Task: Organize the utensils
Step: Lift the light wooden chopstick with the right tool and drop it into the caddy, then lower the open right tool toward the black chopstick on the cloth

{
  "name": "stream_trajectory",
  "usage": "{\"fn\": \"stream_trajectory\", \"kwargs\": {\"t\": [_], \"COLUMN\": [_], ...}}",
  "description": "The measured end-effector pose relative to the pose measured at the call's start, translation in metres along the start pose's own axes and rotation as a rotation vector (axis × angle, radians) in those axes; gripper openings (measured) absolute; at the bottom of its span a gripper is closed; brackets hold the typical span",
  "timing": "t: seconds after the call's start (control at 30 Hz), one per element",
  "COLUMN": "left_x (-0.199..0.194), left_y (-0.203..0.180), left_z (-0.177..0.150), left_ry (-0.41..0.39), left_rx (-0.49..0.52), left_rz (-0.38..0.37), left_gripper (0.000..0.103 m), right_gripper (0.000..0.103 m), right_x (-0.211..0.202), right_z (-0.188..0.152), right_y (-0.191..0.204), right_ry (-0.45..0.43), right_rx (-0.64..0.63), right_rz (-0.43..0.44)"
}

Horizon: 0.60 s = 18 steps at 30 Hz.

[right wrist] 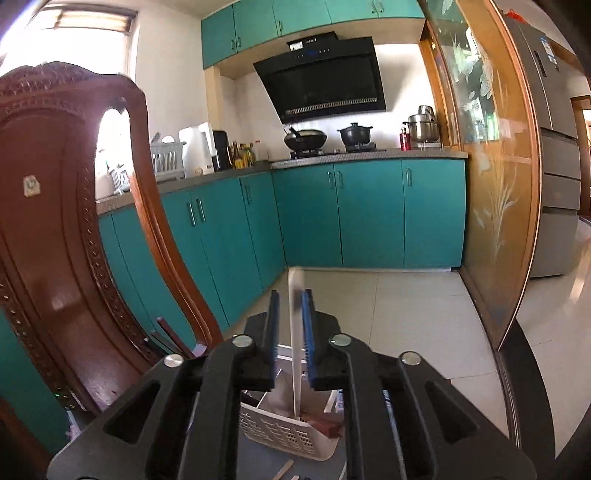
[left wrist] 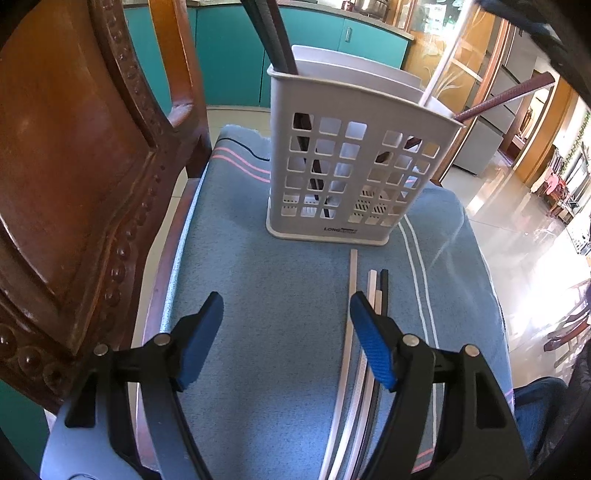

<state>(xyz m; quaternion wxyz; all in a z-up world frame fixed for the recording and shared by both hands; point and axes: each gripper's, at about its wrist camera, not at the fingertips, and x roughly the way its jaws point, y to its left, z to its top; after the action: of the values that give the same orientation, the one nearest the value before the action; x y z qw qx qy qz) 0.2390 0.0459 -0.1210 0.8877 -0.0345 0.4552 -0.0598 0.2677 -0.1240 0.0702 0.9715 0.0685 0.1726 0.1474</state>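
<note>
A grey perforated utensil holder (left wrist: 354, 162) stands on a blue cloth (left wrist: 266, 295) over a chair seat. Dark chopsticks (left wrist: 273, 33) stand in its left compartment and a maroon one (left wrist: 506, 96) leans out on the right. My left gripper (left wrist: 286, 332) is open and empty, low over the cloth. Several white and black chopsticks (left wrist: 358, 332) lie beside its right finger. My right gripper (right wrist: 291, 332) is shut on a white chopstick (right wrist: 295, 332), held upright with its lower end in the holder (right wrist: 284, 432). That chopstick shows in the left wrist view (left wrist: 443, 62) too.
A carved wooden chair back (left wrist: 74, 184) rises close on the left. The cloth's right edge drops to a shiny tiled floor (left wrist: 517, 221). Teal kitchen cabinets (right wrist: 369, 214) and a wooden glass door (right wrist: 495, 184) stand beyond.
</note>
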Motion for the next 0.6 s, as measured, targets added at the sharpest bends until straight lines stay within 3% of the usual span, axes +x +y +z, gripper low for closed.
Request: {"fn": "stream_trajectory", "kwargs": {"t": [0.17, 0.27, 0.37, 0.5, 0.6], "left_x": [0.001, 0.003, 0.004, 0.005, 0.007], "left_y": [0.001, 0.003, 0.005, 0.005, 0.003], "left_z": [0.000, 0.000, 0.001, 0.004, 0.005], "left_ry": [0.000, 0.000, -0.001, -0.011, -0.009], "left_rx": [-0.003, -0.008, -0.022, -0.036, -0.035], "left_rz": [0.010, 0.023, 0.037, 0.040, 0.046], "left_gripper": [0.071, 0.071, 0.069, 0.062, 0.059], "right_gripper": [0.015, 0.015, 0.015, 0.015, 0.015], "right_x": [-0.065, -0.077, -0.043, 0.036, 0.074], "right_z": [-0.017, -0.046, -0.096, -0.159, -0.176], "right_y": [-0.007, -0.014, -0.022, -0.029, -0.036], "right_ry": [-0.069, 0.000, 0.222, 0.545, 0.664], "right_rx": [-0.025, -0.043, 0.007, 0.139, 0.208], "right_rz": [0.054, 0.075, 0.102, 0.084, 0.045]}}
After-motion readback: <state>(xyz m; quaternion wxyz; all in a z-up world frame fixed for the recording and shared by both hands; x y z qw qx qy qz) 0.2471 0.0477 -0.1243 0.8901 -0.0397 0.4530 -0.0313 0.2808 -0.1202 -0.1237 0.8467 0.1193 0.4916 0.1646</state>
